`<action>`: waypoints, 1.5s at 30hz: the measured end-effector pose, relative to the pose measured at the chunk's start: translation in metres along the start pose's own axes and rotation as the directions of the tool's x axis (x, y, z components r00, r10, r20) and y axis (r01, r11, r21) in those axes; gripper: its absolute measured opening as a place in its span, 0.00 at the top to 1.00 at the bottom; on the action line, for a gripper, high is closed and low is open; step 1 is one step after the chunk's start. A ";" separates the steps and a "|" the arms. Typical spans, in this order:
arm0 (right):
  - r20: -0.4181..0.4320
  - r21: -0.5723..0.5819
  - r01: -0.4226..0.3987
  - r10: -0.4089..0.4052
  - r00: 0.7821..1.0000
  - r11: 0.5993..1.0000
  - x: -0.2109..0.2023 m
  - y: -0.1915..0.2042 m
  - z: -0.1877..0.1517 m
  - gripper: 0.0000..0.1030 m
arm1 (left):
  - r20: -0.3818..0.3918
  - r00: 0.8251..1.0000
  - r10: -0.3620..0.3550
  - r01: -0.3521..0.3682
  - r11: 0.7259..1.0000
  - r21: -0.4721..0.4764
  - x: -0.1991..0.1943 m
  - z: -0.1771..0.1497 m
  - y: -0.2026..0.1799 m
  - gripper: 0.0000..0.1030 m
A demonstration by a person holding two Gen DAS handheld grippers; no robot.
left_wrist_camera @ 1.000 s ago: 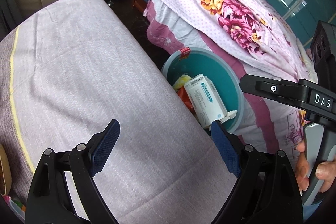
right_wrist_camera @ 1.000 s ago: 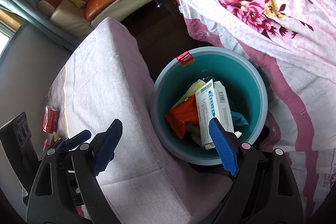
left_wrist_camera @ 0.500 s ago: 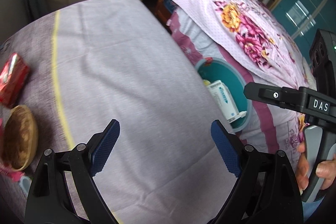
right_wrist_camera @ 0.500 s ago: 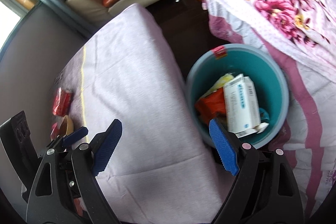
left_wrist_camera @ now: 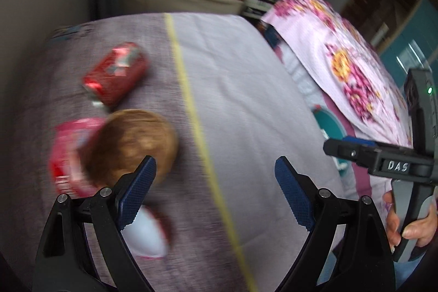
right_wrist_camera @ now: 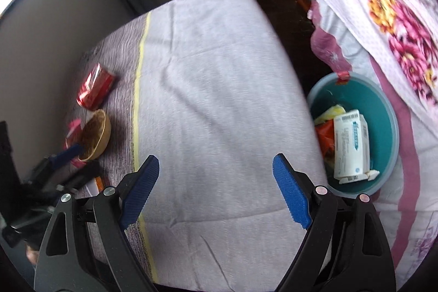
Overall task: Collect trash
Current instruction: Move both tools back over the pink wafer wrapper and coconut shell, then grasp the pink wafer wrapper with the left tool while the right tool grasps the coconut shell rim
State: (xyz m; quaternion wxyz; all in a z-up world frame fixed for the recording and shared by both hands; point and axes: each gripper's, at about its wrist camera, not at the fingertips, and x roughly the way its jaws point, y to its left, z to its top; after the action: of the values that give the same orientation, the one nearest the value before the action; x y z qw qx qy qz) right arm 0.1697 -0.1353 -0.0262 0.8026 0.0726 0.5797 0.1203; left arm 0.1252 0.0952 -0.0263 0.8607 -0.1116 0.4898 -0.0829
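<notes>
Two views, both motion-blurred.

Left wrist view: left gripper (left_wrist_camera: pixel 215 189) spread wide, nothing between the pads, hovering above the cloth-covered table (left_wrist_camera: pixel 246 100). Crushed red can (left_wrist_camera: pixel 116 73) lying on its side at 10 o'clock; wooden bowl (left_wrist_camera: pixel 131 142) at 9 o'clock, just beyond the left pad; pink wrapper (left_wrist_camera: pixel 65 149) partly hidden under the bowl's far edge; white-and-pink scrap (left_wrist_camera: pixel 146 233) near 8 o'clock, partly masked by the finger. Right gripper (left_wrist_camera: pixel 383 163) at 3 o'clock, with only a sliver of the teal bin (left_wrist_camera: pixel 328 125) beyond the table edge.

Right wrist view: right gripper (right_wrist_camera: pixel 216 189) likewise released and empty, over bare cloth. Teal bin at 3 o'clock on the floor beside the table, already holding a white carton (right_wrist_camera: pixel 350 141) and orange packaging (right_wrist_camera: pixel 324 136). Can, bowl and wrapper grouped at 9 o'clock.

Probable risks: bowl struck or dragged while reaching for the tucked-in wrapper; can rolling away under an off-centre pinch; thin wrapper slipping from the pads; tablecloth snagged by a low approach.
</notes>
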 end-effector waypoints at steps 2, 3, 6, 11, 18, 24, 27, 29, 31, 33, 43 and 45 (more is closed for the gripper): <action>-0.013 -0.024 -0.004 0.003 1.000 1.000 0.007 0.014 0.002 0.21 | 0.027 0.999 0.024 -0.023 0.999 -0.037 -0.011 -0.001 0.022 0.14; -0.022 -0.038 -0.008 0.007 1.000 0.999 0.011 0.023 0.004 0.21 | 0.037 0.999 0.035 -0.032 0.998 -0.059 -0.016 -0.001 0.034 0.14; -0.050 -0.065 -0.039 0.036 0.998 0.997 0.023 0.044 0.007 0.21 | 0.052 0.996 0.077 -0.070 0.991 -0.116 -0.025 -0.006 0.067 0.14; -0.100 -0.115 -0.087 0.075 0.992 0.990 0.045 0.085 0.015 0.27 | 0.036 0.992 0.118 -0.107 0.970 -0.218 -0.027 -0.017 0.118 0.14; -0.169 -0.131 -0.159 0.136 0.976 0.978 0.077 0.130 0.022 0.44 | 0.000 0.994 0.107 -0.104 0.960 -0.259 -0.014 -0.027 0.143 0.14; -0.196 -0.143 -0.168 0.139 0.971 0.975 0.097 0.151 0.021 0.50 | 0.005 0.995 0.101 -0.095 0.952 -0.292 -0.017 -0.033 0.158 0.14; -0.210 -0.136 -0.186 0.155 0.965 0.973 0.107 0.157 0.019 0.58 | 0.009 0.994 0.108 -0.100 0.948 -0.301 -0.019 -0.035 0.162 0.12; -0.216 -0.133 -0.193 0.162 0.963 0.972 0.112 0.160 0.019 0.62 | 0.010 0.994 0.110 -0.102 0.946 -0.308 -0.020 -0.036 0.165 0.09; -0.222 -0.132 -0.211 0.179 0.959 0.969 0.117 0.163 0.016 0.72 | 0.011 0.994 0.113 -0.104 0.945 -0.310 -0.019 -0.037 0.166 0.08; -0.206 -0.148 -0.203 0.171 0.964 0.968 0.118 0.164 0.014 0.84 | 0.007 0.994 0.106 -0.099 0.945 -0.313 -0.017 -0.037 0.168 0.08; -0.029 -0.195 -0.046 0.042 0.999 0.980 0.092 0.146 0.025 0.95 | -0.003 0.996 0.090 -0.087 0.949 -0.304 -0.006 -0.030 0.158 0.05; -0.020 -0.188 -0.031 0.028 0.999 0.982 0.091 0.142 0.024 0.94 | -0.014 0.997 0.078 -0.078 0.953 -0.294 0.000 -0.029 0.151 0.05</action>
State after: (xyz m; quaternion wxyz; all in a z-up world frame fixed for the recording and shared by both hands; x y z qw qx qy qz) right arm 0.2044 0.0270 -0.0651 0.7990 0.0038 0.5715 0.1873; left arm 0.1056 0.2376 -0.0816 0.8365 -0.2187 0.5019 0.0247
